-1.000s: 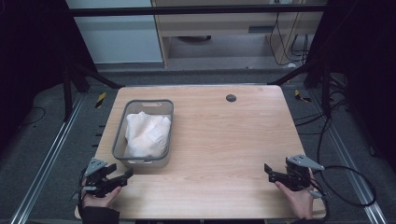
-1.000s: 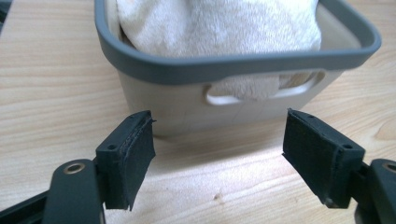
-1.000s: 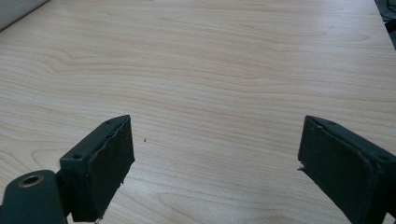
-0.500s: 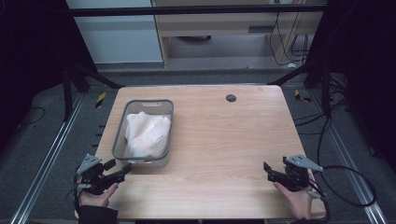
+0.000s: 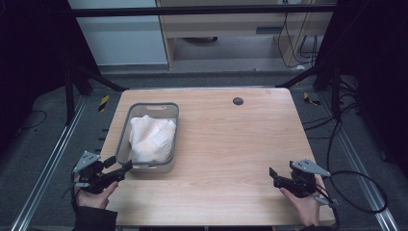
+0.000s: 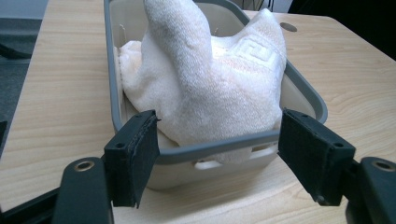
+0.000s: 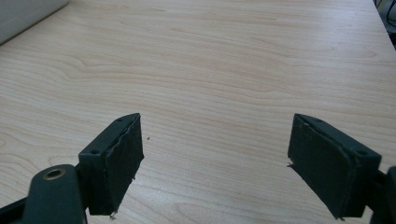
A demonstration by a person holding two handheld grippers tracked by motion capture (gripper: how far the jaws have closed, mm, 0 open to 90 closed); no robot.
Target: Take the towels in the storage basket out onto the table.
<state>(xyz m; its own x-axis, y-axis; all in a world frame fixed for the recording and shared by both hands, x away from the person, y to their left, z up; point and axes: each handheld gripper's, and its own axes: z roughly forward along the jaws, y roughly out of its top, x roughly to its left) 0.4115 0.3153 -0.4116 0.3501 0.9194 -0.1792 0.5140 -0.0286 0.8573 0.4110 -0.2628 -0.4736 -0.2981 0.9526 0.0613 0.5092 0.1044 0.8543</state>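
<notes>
A grey plastic bin [image 5: 123, 139] stands on the left half of the wooden table [image 5: 231, 144] and holds a crumpled white towel [image 5: 151, 139]. My left gripper [image 5: 120, 164] is open at the table's near-left corner, its jaws pointing at the bin's near end. In the left gripper view the bin's rim [image 6: 303, 91] and the towel [image 6: 210, 79] lie just beyond the spread jaws of the left gripper [image 6: 219, 135], which hold nothing. My right gripper [image 5: 273, 177] rests open near the front right edge. In its own view the right gripper [image 7: 215, 135] has bare wood between the jaws.
A dark round cable hole [image 5: 237, 101] sits near the table's far edge. A black cable [image 5: 356, 192] loops off the right gripper past the table's right edge. Metal frame rails [image 5: 43, 168] run along both sides of the table.
The left gripper has shifted slightly left and away from me, closer to the bin's near end. The right gripper has barely moved.
</notes>
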